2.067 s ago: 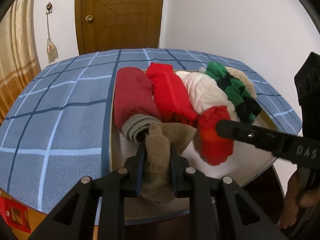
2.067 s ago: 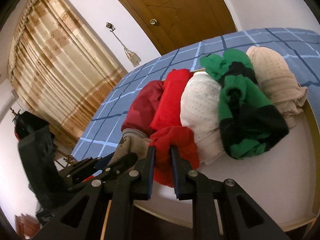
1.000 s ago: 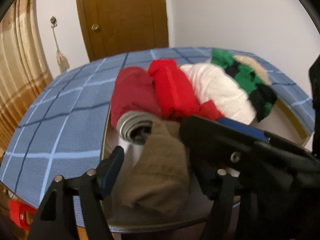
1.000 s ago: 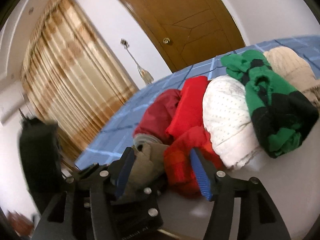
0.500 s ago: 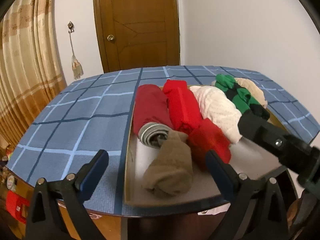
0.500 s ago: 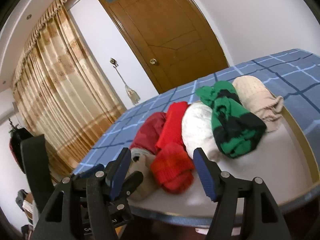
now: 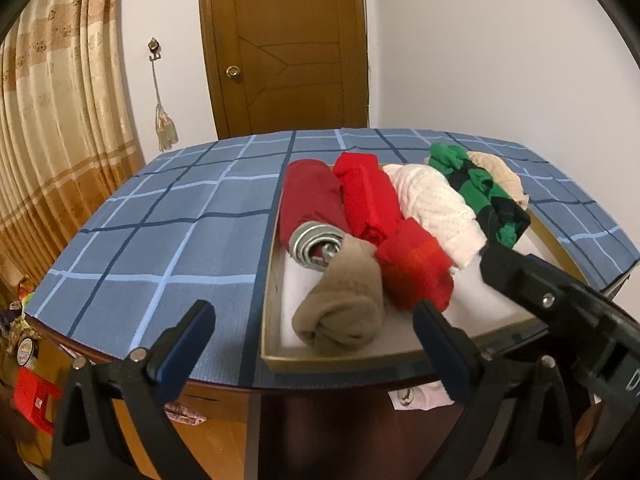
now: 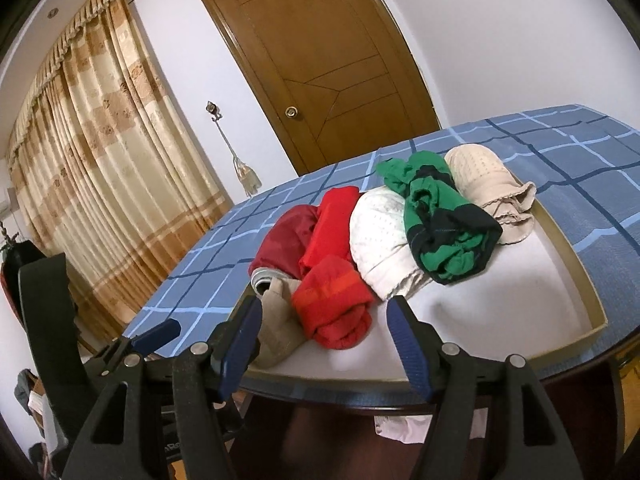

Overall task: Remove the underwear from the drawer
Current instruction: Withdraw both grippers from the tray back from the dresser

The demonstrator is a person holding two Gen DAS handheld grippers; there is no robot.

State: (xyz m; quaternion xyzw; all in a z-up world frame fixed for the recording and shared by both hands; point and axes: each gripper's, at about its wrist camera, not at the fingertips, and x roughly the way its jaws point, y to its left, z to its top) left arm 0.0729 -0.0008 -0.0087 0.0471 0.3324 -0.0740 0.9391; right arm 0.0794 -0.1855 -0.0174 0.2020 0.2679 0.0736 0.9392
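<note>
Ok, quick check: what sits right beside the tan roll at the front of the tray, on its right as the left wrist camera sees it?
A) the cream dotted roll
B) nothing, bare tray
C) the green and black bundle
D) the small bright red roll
D: in the left wrist view the small bright red roll lies against the right side of the tan roll; both sit at the front of the tray.

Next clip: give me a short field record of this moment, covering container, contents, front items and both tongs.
container: shallow tan-rimmed drawer tray on a blue checked tablecloth
back row, left to right: dark red roll, bright red roll, white dotted roll, green and black bundle, beige lacy roll
front items: brown rolled piece and red-orange rolled piece, both lying in the tray
left tongs: jaws have just opened wide, nothing held
right tongs: open, nothing held
progress: no piece lifted out yet
</note>
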